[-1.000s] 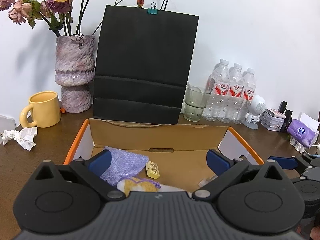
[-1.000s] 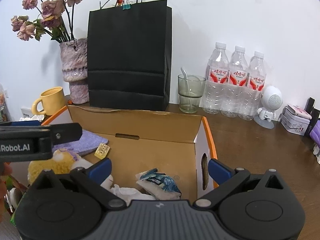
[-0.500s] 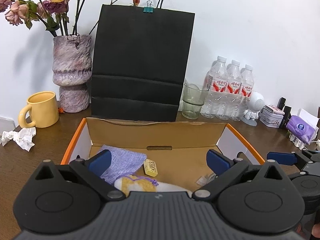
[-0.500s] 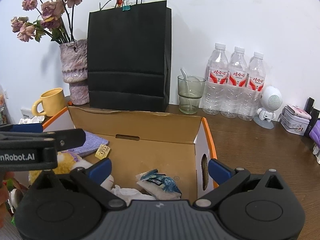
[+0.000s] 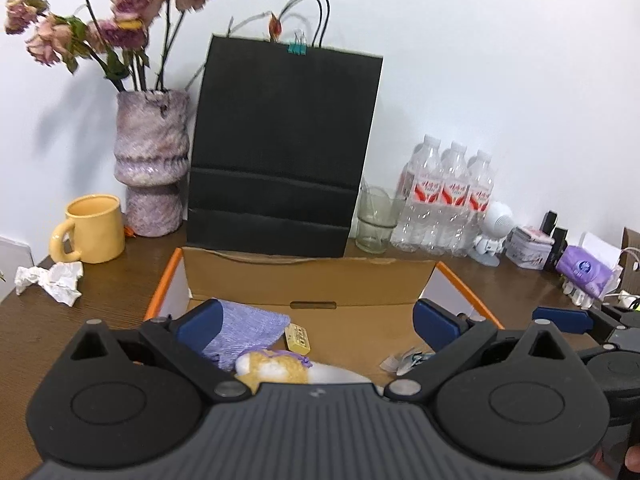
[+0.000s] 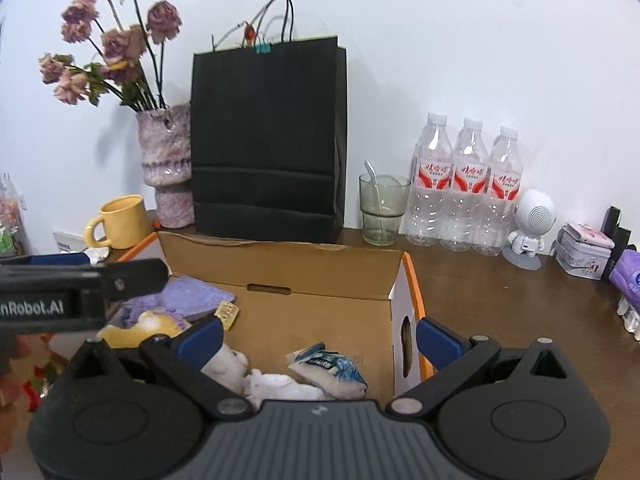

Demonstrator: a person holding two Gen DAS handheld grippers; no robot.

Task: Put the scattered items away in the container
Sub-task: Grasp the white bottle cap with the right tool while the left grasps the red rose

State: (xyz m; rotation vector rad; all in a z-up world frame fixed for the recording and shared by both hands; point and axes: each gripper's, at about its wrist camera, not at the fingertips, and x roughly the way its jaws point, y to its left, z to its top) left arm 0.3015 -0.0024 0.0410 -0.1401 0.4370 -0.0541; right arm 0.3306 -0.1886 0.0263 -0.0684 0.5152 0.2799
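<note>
Both grippers have pulled up and back w/ nothing held: left gripper (image 5: 316, 322) has its jaws wide apart over the cardboard box (image 5: 308, 280), and right gripper (image 6: 320, 338) is spread just as wide over the box's right half, nothing between the blue pads in either view. Vs. a sec ago the left view has risen and tilted a bit, so the bag and vase sit lower in frame and more tabletop shows on the left; the right view changed less, mostly a slight lift. Box contents look the same: purple pouch (image 5: 244, 326) at back-left, small yellow blister pack (image 5: 299, 338) just beside it, yellow-and-white plush (image 5: 276, 364) nearer the front, blue-white packet (image 6: 326, 372) and white wad (image 6: 280, 386) front-right. Read: prob. the last drop is done and both tools are clearing out. One loose thing shows outside, a crumpled tissue (image 5: 50, 280) on the table near the yellow mug (image 5: 90, 228); if it counts as scatter, the left gripper is the nearer one to get it. Otherwise task looks close to finished.
</note>
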